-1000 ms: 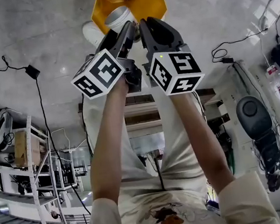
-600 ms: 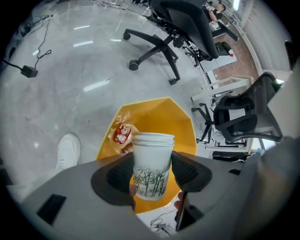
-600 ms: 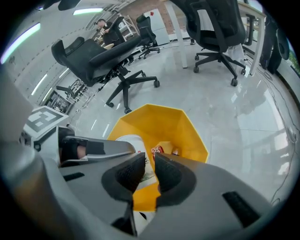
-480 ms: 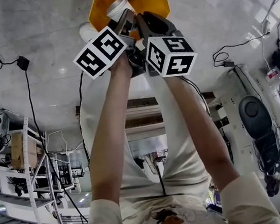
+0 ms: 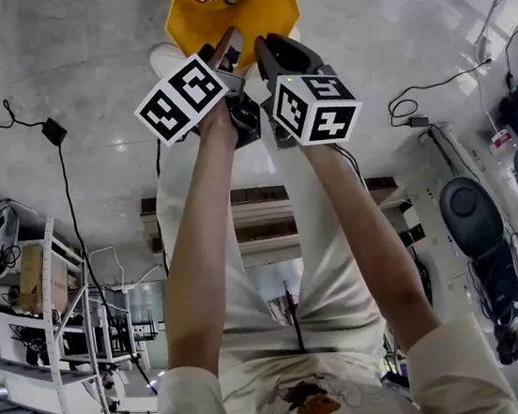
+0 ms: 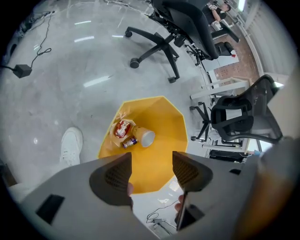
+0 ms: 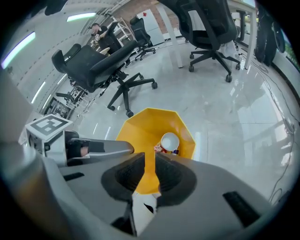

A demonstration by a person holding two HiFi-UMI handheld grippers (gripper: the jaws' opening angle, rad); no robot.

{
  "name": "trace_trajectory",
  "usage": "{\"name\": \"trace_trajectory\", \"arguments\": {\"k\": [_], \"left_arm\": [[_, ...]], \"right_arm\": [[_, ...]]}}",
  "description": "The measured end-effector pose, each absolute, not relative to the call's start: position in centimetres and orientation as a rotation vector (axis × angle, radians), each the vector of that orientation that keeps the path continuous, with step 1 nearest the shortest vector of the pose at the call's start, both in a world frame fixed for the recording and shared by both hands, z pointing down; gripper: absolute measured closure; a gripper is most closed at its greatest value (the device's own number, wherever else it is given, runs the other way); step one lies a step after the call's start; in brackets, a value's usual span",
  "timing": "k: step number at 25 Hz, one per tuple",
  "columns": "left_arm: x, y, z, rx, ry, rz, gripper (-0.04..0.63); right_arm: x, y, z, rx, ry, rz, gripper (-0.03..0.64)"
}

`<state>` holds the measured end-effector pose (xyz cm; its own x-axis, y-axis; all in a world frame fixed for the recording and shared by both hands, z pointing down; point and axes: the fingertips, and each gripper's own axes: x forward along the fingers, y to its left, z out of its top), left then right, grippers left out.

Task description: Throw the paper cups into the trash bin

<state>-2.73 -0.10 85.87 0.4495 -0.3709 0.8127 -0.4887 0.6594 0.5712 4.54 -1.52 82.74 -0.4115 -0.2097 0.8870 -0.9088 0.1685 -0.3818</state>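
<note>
Left gripper view: left claw (image 6: pixel 152 169) gapes empty over the yellow trash bin (image 6: pixel 165 123), one paper cup (image 6: pixel 143 136) lying inside; right claw (image 7: pixel 150 171) nearly closed on nothing; no further cups in view, so task looks complete.

I see a glossy grey floor (image 5: pixel 79 64) carrying a yellow trash bin (image 5: pixel 275 5), a white shoe (image 6: pixel 71 146) beside it, a black adapter (image 5: pixel 53 132) and office chairs (image 6: pixel 159 42).
</note>
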Motion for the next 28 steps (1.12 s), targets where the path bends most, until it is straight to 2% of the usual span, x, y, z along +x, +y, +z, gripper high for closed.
{"name": "trace_trajectory", "arguments": {"k": [6,20,24,28], "left_arm": [[-2.3,0.5,77.6,1.023,-1.164,0.16,0.337],[-2.1,3.1,57.9,1.102,-1.174,0.207,0.588],[-1.4,3.1,52.6,1.145,-1.121,0.179,0.589],[-1.4,2.3,46.9,1.246,-1.106,0.215,0.589]], "right_arm": [[6.1,-0.9,76.1,1.017,-1.816,1.208,0.546],[6.7,-0.7,57.5,0.86,-1.957,0.96,0.549],[5.4,0.0,51.8,0.818,-1.994,0.96,0.561],[4.1,0.1,46.6,0.812,-2.011,1.108,0.565]]}}
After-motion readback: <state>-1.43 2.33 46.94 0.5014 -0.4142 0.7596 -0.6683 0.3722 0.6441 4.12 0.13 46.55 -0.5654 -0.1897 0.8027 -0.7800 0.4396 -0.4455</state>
